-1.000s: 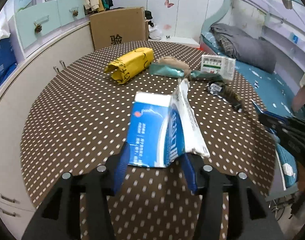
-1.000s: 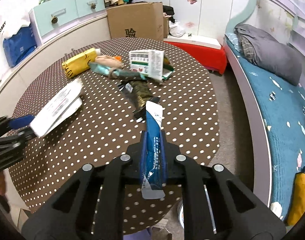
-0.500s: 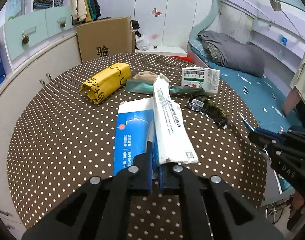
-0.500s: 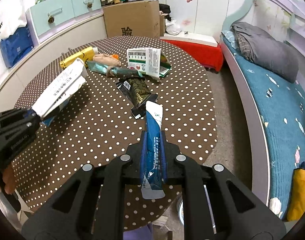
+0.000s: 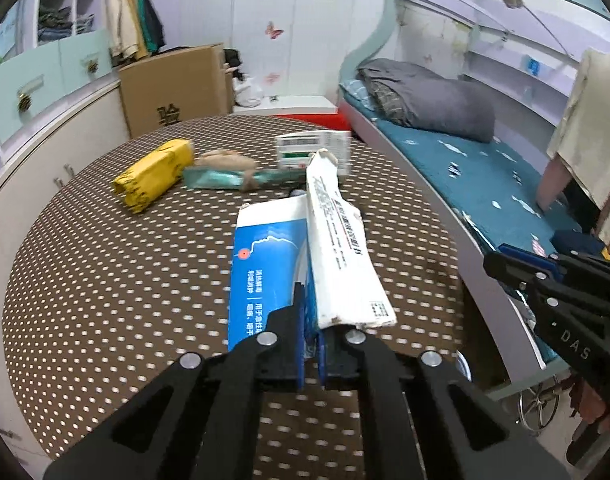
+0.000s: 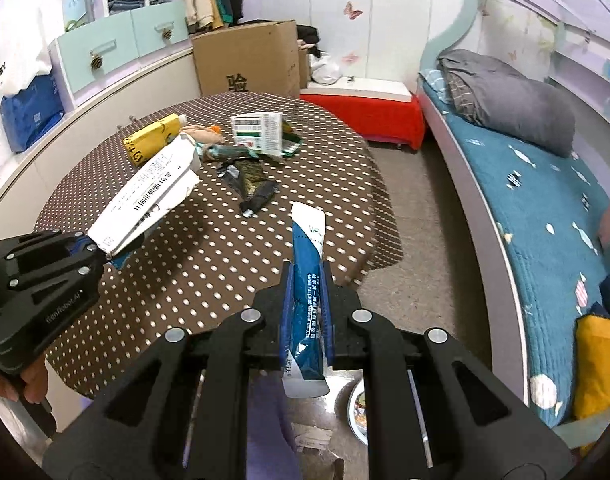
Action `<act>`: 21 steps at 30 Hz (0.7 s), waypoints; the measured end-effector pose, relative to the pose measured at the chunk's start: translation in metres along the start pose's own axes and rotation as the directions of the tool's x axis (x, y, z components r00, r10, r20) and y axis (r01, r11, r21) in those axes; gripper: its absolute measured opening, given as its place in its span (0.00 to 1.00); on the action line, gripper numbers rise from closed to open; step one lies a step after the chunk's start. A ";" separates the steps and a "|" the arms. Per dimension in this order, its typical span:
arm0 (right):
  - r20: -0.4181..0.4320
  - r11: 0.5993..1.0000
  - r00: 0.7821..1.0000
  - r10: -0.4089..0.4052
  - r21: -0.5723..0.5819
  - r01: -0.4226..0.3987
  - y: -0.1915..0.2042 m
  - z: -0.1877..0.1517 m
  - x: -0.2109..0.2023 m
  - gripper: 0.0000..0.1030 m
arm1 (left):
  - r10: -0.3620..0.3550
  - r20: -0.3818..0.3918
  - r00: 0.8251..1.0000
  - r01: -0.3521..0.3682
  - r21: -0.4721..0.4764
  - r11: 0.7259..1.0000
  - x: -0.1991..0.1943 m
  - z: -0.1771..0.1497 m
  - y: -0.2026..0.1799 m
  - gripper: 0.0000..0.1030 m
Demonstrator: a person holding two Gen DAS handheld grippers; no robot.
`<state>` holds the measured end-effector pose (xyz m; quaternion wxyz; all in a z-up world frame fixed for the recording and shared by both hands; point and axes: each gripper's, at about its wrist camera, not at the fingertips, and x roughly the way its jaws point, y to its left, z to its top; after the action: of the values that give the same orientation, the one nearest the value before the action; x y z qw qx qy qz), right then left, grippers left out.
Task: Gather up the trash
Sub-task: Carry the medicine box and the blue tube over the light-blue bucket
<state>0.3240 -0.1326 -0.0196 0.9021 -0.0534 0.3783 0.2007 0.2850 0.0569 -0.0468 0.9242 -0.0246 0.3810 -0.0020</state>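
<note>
My left gripper (image 5: 311, 332) is shut on a flattened blue and white box (image 5: 265, 264) and holds it above the brown dotted table (image 5: 105, 264); the box also shows in the right wrist view (image 6: 153, 196). My right gripper (image 6: 305, 292) is shut on a blue and white sachet (image 6: 307, 276), held past the table's near right edge. On the table lie a yellow packet (image 5: 153, 174), a teal wrapper (image 5: 221, 178), a white and green box (image 5: 313, 150) and a dark wrapper (image 6: 251, 184).
A cardboard box (image 6: 249, 60) stands behind the table. A bed (image 6: 545, 184) with a grey blanket runs along the right. Cabinets (image 5: 45, 136) line the left wall. A round bin rim (image 6: 355, 408) shows on the floor below my right gripper.
My left gripper shut on the blue and white box and lifted it off the table. My right gripper kept the sachet and drew back and up from the table.
</note>
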 end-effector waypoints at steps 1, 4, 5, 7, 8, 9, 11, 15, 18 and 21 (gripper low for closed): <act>0.002 1.000 1.000 -0.006 0.007 0.006 -0.003 -0.002 -0.003 0.13 | -0.006 0.002 1.000 0.006 0.008 1.000 0.000 0.000 -0.005 0.04; 0.007 0.999 1.000 -0.026 0.037 0.025 -0.016 -0.008 -0.012 0.13 | -0.036 0.000 0.999 0.036 0.030 0.999 0.000 -0.001 -0.022 0.04; 0.008 0.998 0.999 -0.036 0.051 0.035 -0.022 -0.012 -0.015 0.13 | -0.048 -0.006 0.999 0.048 0.040 0.998 0.001 -0.001 -0.030 0.04; 0.007 0.996 0.999 -0.047 0.071 0.047 -0.031 -0.017 -0.020 0.13 | -0.057 -0.012 0.998 0.058 0.048 0.997 0.001 -0.002 -0.042 0.04; 0.007 0.995 0.998 -0.056 0.084 0.055 -0.037 -0.021 -0.022 0.13 | -0.068 -0.014 0.998 0.069 0.055 0.996 0.001 -0.003 -0.049 0.04; 0.006 0.994 0.998 -0.062 0.093 0.061 -0.042 -0.023 -0.024 0.13 | -0.079 -0.014 0.997 0.079 0.062 0.995 0.001 -0.003 -0.055 0.04; 0.003 0.990 0.997 -0.076 0.117 0.075 -0.053 -0.030 -0.028 0.13 | -0.092 -0.018 0.996 0.093 0.084 0.992 0.002 -0.004 -0.070 0.04; -0.007 0.982 0.995 -0.104 0.159 0.104 -0.075 -0.044 -0.036 0.13 | -0.128 -0.034 0.991 0.131 0.127 0.983 0.007 -0.006 -0.098 0.04; -0.024 0.972 0.991 -0.132 0.192 0.134 -0.094 -0.056 -0.041 0.13 | -0.157 -0.058 0.986 0.165 0.162 0.973 0.014 -0.011 -0.125 0.05; -0.047 0.961 0.986 -0.159 0.222 0.165 -0.112 -0.071 -0.045 0.13 | -0.180 -0.087 0.980 0.194 0.197 0.961 0.022 -0.018 -0.148 0.04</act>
<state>0.2936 -0.2671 -0.0440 0.9102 0.0157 0.4058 0.0811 0.2898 -0.0922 -0.0684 0.9039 0.0350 0.4063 -0.1292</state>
